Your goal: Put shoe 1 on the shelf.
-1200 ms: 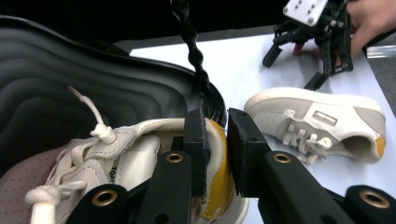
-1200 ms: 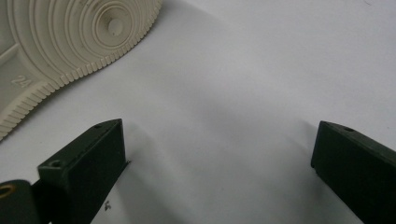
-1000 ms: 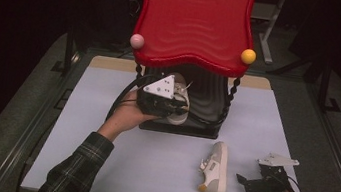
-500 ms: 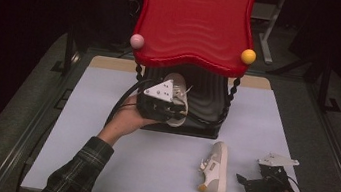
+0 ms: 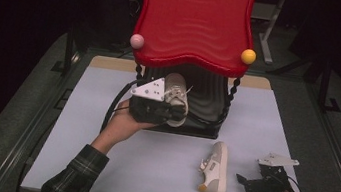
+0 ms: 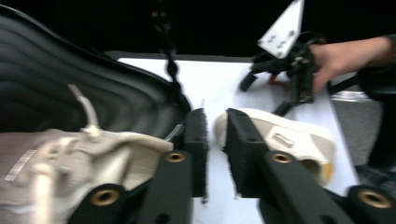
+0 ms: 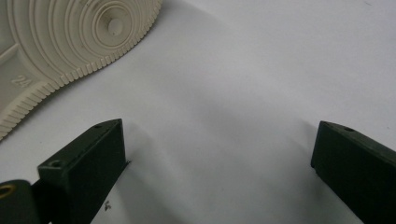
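The work in hand looks like putting a pair of pale shoes away on a small rack point(image 5: 194, 23) with a red top and a black ribbed shelf point(image 6: 70, 79) underneath, and by the look of it it is about half done. The first shoe point(image 5: 177, 89) sits at the front of that black shelf, under the red top. In the left gripper view it lies off to the outer side of one jaw rather than between the two. The left gripper point(image 6: 214, 135) hangs right at this shoe. Its jaws have just been closing and now stand nearly together, with only a narrow gap between them and nothing in it, so the shoe appears to have been let go and left on the shelf. Whether a jaw is touching the shoe's side cannot be told through the blur. The second shoe point(image 5: 215, 170) lies on its side on the white table point(image 5: 147, 173), well in front of the rack and to its right, not yet picked up. The right gripper point(image 5: 243, 181) rests low on the table just beside it, on the side where the ribbed sole shows. Its jaws are spread wide over bare tabletop, with nothing between them. What seems to be left is to take up this second shoe and set it on the shelf next to the first, where there looks to be free space on the right.
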{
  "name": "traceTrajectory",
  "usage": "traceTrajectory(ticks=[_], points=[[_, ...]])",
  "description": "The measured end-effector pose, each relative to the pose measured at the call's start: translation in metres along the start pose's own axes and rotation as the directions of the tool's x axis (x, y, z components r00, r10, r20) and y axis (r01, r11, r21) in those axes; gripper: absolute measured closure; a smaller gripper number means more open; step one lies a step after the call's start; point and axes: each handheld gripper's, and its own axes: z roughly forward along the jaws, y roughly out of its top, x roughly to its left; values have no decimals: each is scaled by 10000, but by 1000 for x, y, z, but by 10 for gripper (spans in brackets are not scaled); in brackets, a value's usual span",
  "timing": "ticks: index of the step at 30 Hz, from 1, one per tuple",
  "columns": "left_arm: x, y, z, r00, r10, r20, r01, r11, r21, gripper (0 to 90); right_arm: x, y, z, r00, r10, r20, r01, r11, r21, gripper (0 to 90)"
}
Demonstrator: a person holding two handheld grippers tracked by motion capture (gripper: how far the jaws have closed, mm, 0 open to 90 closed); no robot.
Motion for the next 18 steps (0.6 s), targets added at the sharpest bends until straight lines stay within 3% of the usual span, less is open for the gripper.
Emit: traceTrajectory(ticks=[2,9,18], points=[[-5,-8,3,9999,-120,43,120,9999,66,898,0,0,0,10000,4,-6,-4,10000,7,23],[-7,-41,23,9968,-786,-171,793,9958,457,899,0,0,0,10000,8,2,-8,10000,12,23],[-4,-60,37,9949,-892,-466,929,9920,850,900,0,0,0,10000,-6,4,6,10000,4,23]])
